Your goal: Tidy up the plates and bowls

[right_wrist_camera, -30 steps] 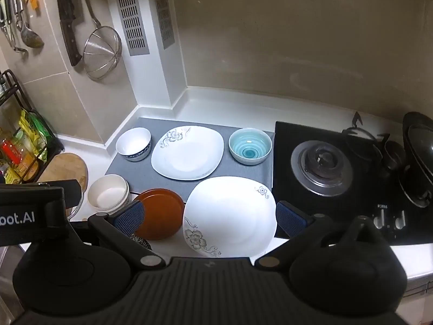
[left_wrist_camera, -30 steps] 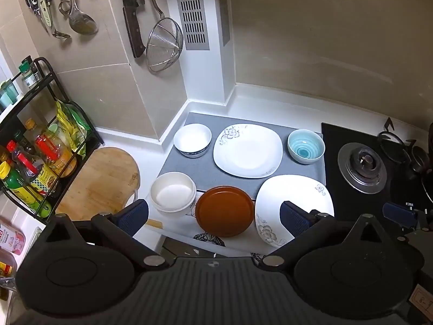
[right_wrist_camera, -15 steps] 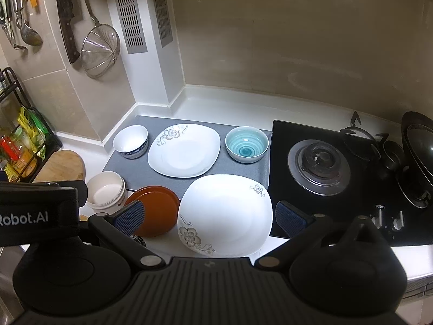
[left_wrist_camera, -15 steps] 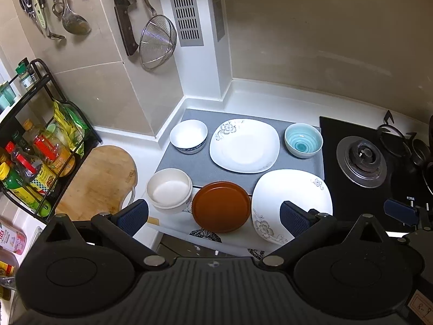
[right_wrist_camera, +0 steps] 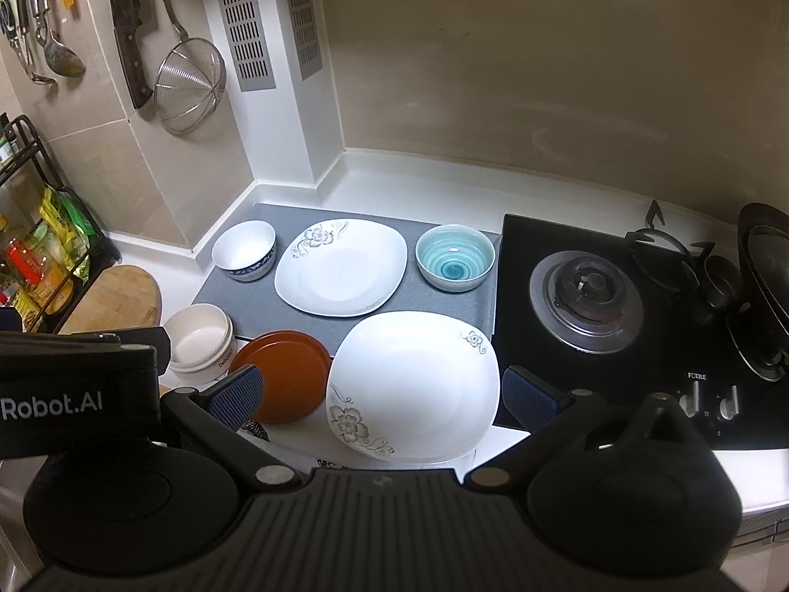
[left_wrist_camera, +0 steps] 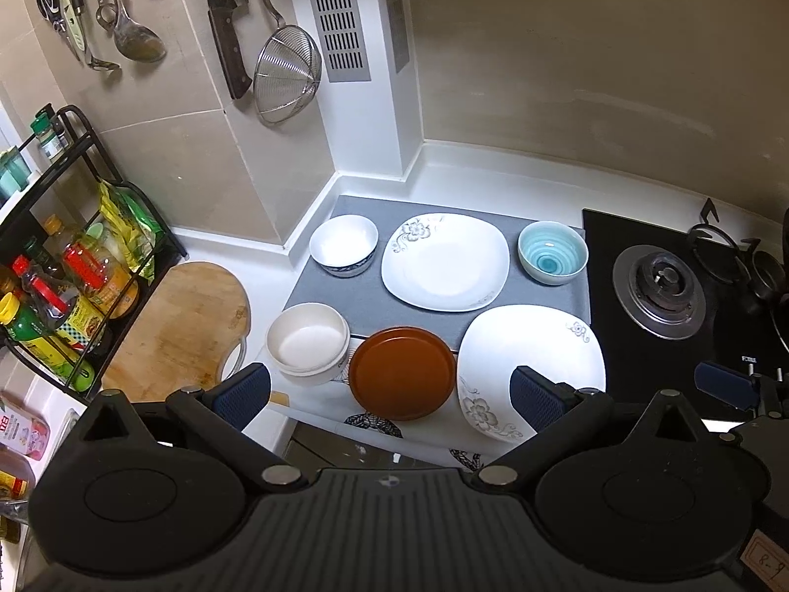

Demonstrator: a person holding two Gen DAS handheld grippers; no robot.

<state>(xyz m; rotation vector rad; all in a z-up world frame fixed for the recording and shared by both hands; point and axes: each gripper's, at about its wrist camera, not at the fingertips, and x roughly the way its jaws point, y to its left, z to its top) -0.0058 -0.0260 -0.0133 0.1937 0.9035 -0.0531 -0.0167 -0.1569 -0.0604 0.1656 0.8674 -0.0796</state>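
Observation:
On the counter lie two white square flowered plates, one at the back (left_wrist_camera: 446, 261) (right_wrist_camera: 340, 266) and one at the front (left_wrist_camera: 530, 370) (right_wrist_camera: 412, 385). A brown round plate (left_wrist_camera: 402, 380) (right_wrist_camera: 291, 375) sits left of the front one. A cream bowl (left_wrist_camera: 308, 343) (right_wrist_camera: 199, 338), a white bowl with blue rim pattern (left_wrist_camera: 343, 245) (right_wrist_camera: 244, 249) and a light blue bowl (left_wrist_camera: 552, 252) (right_wrist_camera: 454, 256) stand around them. My left gripper (left_wrist_camera: 389, 397) is open and empty above the brown plate. My right gripper (right_wrist_camera: 382, 397) is open and empty above the front white plate.
A grey mat (left_wrist_camera: 355, 296) lies under the back dishes. A black gas stove (right_wrist_camera: 587, 296) is at the right, with a wok (right_wrist_camera: 764, 271). A wooden cutting board (left_wrist_camera: 182, 320) and a bottle rack (left_wrist_camera: 59, 271) are at the left. Utensils and a strainer (left_wrist_camera: 286, 74) hang on the wall.
Both views have shifted slightly, so the dishes sit a little lower and to the left. Both grippers stay open and empty. No dish has moved.

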